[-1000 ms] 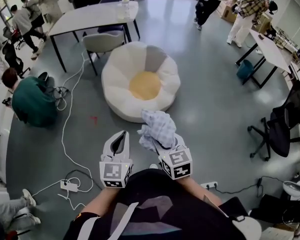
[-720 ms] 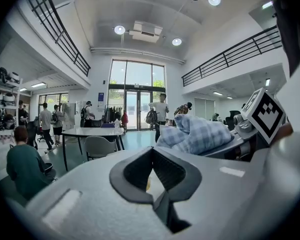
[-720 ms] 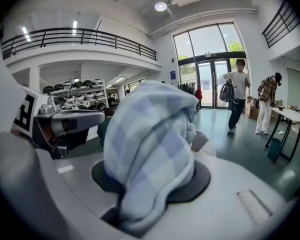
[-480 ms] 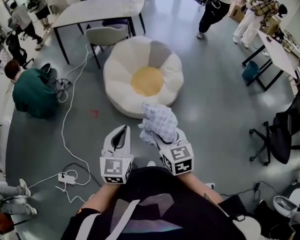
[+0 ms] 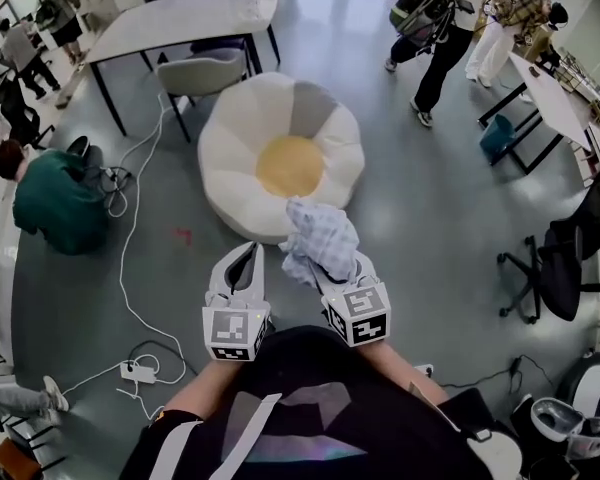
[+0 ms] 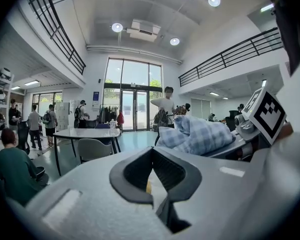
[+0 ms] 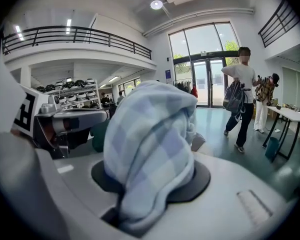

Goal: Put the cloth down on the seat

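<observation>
Item: left gripper [image 5: 242,257]. Tongs pressed together at the tips, nothing between them, carried level beside its partner.

Item: seat [image 5: 228,138]. A flower-shaped floor cushion with pale petals and a yellow centre, ahead of both grippers on the grey floor. A desk [image 5: 170,23] stands beyond it.

Item: cloth [image 5: 321,240]. Blue-and-white checked, bunched in a loose heap in the air just short of the seat's near edge.
- Handling, as judged: light, limp and not fragile. It will sag and unfold when let go, and any gathered fold serves as a hold.

Item: right gripper [image 5: 329,270]. Tongs pinching the cloth low in its bunch, the rest mounded over them.

Views compared:
- Only the head view shows the seat whole and the cloth short of it.
- The right gripper view shows the pinch itself, but the cloth blocks the seat.
- The left gripper view shows the bundle side-on, riding atop the right gripper
</observation>
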`<state>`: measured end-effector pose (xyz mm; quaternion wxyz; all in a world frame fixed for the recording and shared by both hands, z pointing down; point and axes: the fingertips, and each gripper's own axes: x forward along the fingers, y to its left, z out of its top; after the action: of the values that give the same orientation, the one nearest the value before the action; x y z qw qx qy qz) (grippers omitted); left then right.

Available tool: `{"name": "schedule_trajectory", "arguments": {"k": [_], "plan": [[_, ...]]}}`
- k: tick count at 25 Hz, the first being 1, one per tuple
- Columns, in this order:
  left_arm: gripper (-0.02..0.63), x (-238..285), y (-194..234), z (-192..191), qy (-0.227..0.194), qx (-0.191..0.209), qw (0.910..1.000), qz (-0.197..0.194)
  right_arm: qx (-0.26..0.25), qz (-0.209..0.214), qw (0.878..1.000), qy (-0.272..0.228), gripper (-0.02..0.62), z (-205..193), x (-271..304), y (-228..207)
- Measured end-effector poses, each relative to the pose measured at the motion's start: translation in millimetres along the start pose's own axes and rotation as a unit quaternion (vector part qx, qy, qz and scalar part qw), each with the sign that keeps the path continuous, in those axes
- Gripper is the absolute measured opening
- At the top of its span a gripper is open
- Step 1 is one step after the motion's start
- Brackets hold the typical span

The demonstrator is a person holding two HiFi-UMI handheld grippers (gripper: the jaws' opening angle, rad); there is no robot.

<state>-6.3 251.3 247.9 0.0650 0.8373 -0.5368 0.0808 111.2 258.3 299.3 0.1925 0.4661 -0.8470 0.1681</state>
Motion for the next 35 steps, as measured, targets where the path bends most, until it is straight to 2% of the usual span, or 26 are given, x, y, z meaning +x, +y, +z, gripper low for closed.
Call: {"name": "schedule_trajectory", "arguments": {"k": [11,23,30,35], "plan": [[-0.002,67.5,65.7,15.3,0.008,-0.003,0.9992,-0.038,0.015,-0.037,0.999,0.007,0.188,49.3,72.1,-16.2],[-0.002,116.7,163.2,30.9,0.001,-0.004,0.9965,-0.083,0.024,-0.084,0.996,0.007,0.189,105.9,156.2,1.0],[-0.002,115.1,171.3,32.8,-0.013,0.006,0.997,-0.076,0.021,-0.085,0.996,0.006,0.189,104.3,159.2,3.7],[-0.002,121.6,171.8,25.3,-0.007,0.002,0.9973,-0.073,0.02,-0.08,0.997,0.002,0.189,104.1,169.1,-0.1]]}}
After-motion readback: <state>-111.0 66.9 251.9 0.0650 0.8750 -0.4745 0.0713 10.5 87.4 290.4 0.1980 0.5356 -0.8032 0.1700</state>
